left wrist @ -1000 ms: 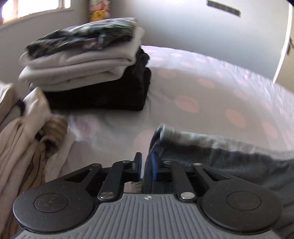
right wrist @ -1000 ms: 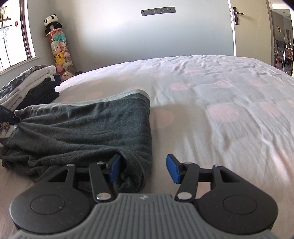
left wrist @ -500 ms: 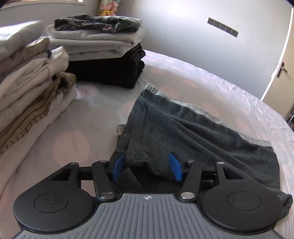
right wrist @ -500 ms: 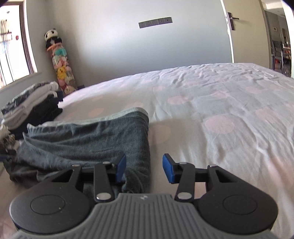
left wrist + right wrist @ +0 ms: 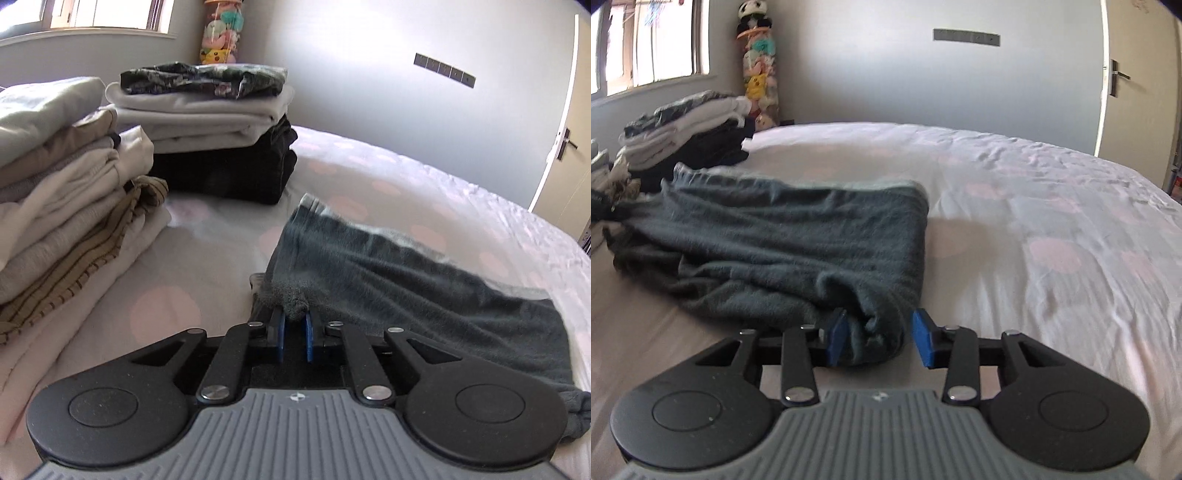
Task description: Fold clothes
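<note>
A dark grey garment [image 5: 406,273] lies folded over on the bed, also in the right wrist view [image 5: 783,240]. My left gripper [image 5: 294,325] is shut on its near left corner, the cloth bunched between the blue pads. My right gripper [image 5: 879,341] is open, its pads on either side of the garment's near right corner, which lies between them on the sheet.
Two stacks of folded clothes stand at the left: a pale and striped one [image 5: 62,199] close by, and a black, white and patterned one [image 5: 218,144] behind. The white bedsheet with pink dots [image 5: 1052,229] spreads to the right. Plush toys [image 5: 757,74] stand in the corner.
My left gripper let go of the garment, opened, then shut again on its near left corner. My right gripper stayed open and moved in around the near right corner.
</note>
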A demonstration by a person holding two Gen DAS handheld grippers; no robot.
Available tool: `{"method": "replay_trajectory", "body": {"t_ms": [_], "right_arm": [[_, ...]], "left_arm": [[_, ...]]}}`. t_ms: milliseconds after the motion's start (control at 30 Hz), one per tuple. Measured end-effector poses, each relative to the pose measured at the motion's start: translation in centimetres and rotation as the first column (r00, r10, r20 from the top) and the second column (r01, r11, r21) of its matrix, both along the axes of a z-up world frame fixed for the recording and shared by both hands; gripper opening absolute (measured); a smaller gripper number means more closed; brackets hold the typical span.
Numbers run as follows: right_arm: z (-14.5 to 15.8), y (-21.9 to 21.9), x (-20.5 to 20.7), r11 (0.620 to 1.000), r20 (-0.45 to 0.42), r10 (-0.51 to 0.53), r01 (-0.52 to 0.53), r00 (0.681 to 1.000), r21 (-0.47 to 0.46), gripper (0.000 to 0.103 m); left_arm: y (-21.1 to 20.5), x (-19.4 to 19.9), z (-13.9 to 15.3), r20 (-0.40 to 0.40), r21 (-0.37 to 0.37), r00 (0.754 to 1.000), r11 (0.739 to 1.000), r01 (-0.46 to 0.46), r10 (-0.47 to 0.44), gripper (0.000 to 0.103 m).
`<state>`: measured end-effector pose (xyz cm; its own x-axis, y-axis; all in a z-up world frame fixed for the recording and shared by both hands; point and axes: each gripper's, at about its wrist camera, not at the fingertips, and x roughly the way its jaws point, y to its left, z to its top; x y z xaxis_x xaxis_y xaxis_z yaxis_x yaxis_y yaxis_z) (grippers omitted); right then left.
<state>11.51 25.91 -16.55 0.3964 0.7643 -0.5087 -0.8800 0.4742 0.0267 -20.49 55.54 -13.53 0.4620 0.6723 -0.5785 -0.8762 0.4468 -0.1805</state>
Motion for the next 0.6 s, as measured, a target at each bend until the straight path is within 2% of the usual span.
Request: {"method": "replay_trajectory", "body": {"t_ms": [67, 133, 300, 433, 600], "right_arm": [[0.8, -0.5, 0.8, 0.998, 0.020, -0.052, 0.051, 0.998, 0.047, 0.042], [0.8, -0.1, 1.7, 0.996, 0.071, -0.083, 0.081, 0.994, 0.024, 0.042], [-1.6, 2.0, 1.5, 0.994, 0.113, 0.023, -0.011, 0.993, -0.106, 0.041], [-1.5, 2.0, -1.3, 0.985, 0.218, 0.108, -0.075, 0.970, -0.155, 0.041], [-1.5, 2.2, -2.3, 0.979, 0.260, 0.154, -0.112, 0.953, -0.171, 0.040]], "left_arm": [[0.1, -0.4, 0.2, 0.025, -0.007, 1.000, 1.000, -0.008, 0.009, 0.012], [0.3, -0.7, 0.2, 0.056, -0.026, 0.998, 0.999, -0.020, 0.021, 0.012], [0.5, -0.4, -0.1, 0.030, -0.029, 0.999, 0.999, -0.018, 0.019, 0.012], [0.6, -0.3, -0.4, 0.023, -0.037, 1.000, 0.999, -0.016, 0.017, 0.012], [0.6, -0.3, -0.5, 0.020, -0.045, 1.000, 0.999, -0.014, 0.015, 0.012]]}}
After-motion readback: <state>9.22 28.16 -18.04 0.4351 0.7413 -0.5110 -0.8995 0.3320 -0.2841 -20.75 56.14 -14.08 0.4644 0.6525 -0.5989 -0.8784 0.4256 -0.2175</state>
